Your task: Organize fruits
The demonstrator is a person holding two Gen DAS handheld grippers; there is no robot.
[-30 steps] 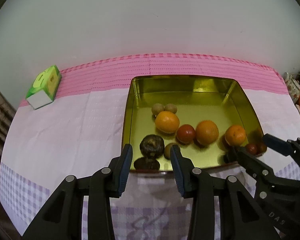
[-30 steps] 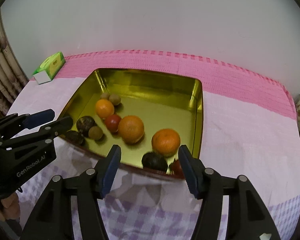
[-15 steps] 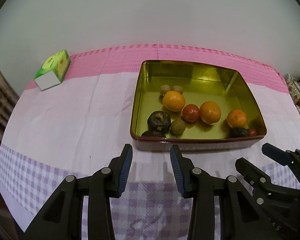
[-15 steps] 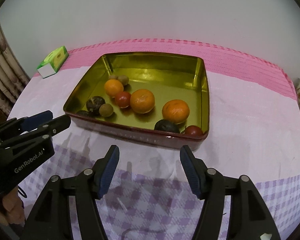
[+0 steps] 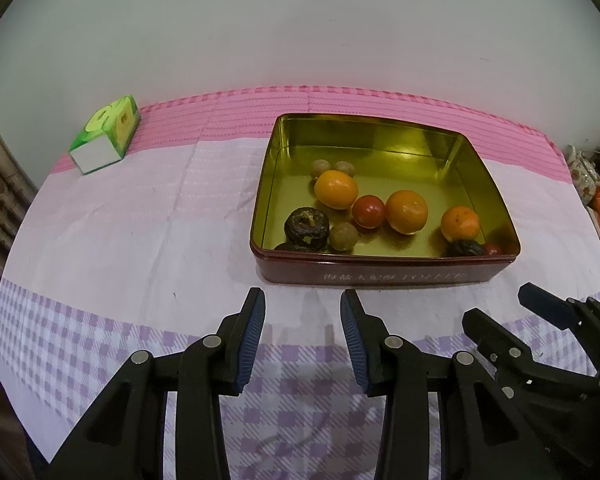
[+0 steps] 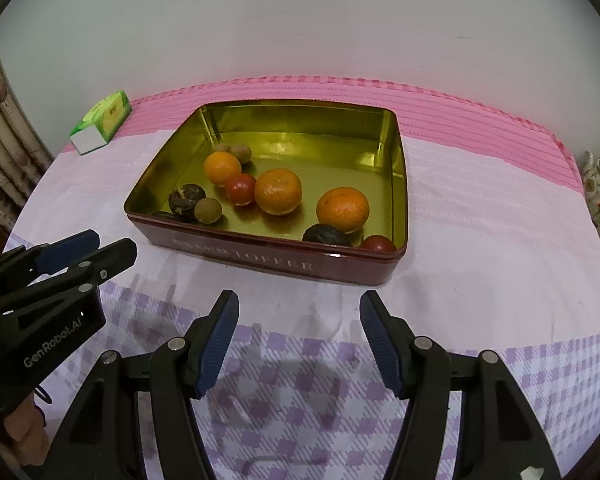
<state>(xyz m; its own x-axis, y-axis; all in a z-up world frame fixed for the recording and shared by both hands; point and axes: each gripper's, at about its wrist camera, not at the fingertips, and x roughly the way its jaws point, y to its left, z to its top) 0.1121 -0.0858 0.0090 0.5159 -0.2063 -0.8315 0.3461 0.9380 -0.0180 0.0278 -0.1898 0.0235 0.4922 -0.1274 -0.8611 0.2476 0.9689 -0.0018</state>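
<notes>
Fruit lies gathered in the open tin (image 5: 384,272), and this tin stands on the tablecloth (image 5: 140,240) just ahead of both pairs of jaws, so the fruits are all in one place and cannot roll away over the cloth. Far to the left of the left jaws and well beyond their tips, a green box (image 5: 104,136) sits near the wall, apart from the work. The left gripper (image 5: 302,334) hangs over the checked part of the cloth with its jaws spread and nothing between them; the near wall of the tin is just in front of its tips. Straight ahead of these jaws, inside the tin, are a dark fruit (image 5: 306,227), a small brown fruit (image 5: 343,236), a yellow-orange fruit (image 5: 336,189) and a red tomato (image 5: 368,211). More to the right lie two oranges, one larger (image 6: 278,191) and one nearer the right wall (image 6: 342,209). The right gripper (image 6: 299,334) also stands before the tin, jaws apart a little wider, holding nothing. I judge that both hands are drawn back because the fruits are already collected, so little of the task seems left.
</notes>
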